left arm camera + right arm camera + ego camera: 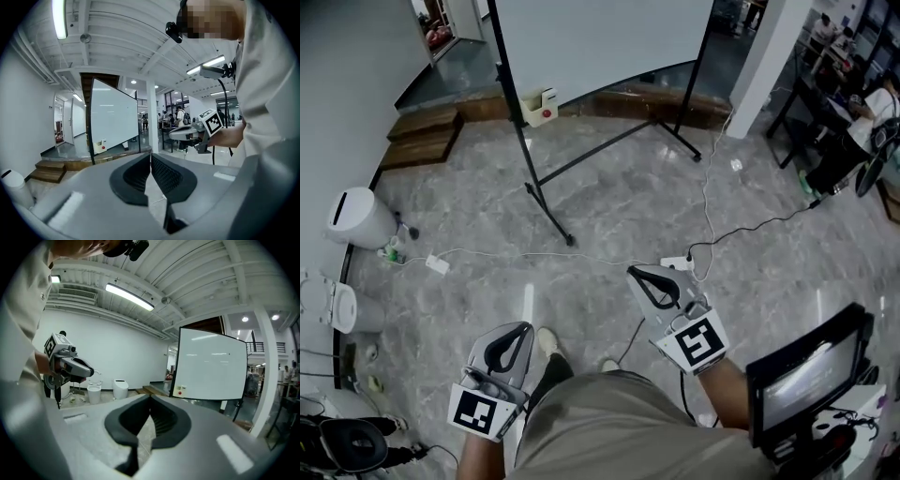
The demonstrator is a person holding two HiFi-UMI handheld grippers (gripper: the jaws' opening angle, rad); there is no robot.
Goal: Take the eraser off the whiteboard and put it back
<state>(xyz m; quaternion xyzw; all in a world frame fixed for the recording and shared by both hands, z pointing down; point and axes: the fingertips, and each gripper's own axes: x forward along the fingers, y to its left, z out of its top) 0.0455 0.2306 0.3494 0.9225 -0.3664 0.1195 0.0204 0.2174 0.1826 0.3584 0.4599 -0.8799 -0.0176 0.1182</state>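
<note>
The whiteboard [600, 42] stands on a black wheeled frame a few steps ahead of me. A small cream eraser [542, 106] with a red spot hangs at its lower left corner; it also shows as the eraser [100, 146] in the left gripper view and the eraser [180, 391] in the right gripper view. My left gripper [523, 328] is held low in front of me, shut and empty. My right gripper [637, 273] is further forward, also shut with nothing in it. Both point toward the board, far short of it.
A white power strip [677, 263] and cables cross the marble floor between me and the board. White toilets [358, 217] stand at the left, wooden steps [422, 136] behind them. A pillar [766, 66] rises right of the board. A screen [811, 375] sits at my right.
</note>
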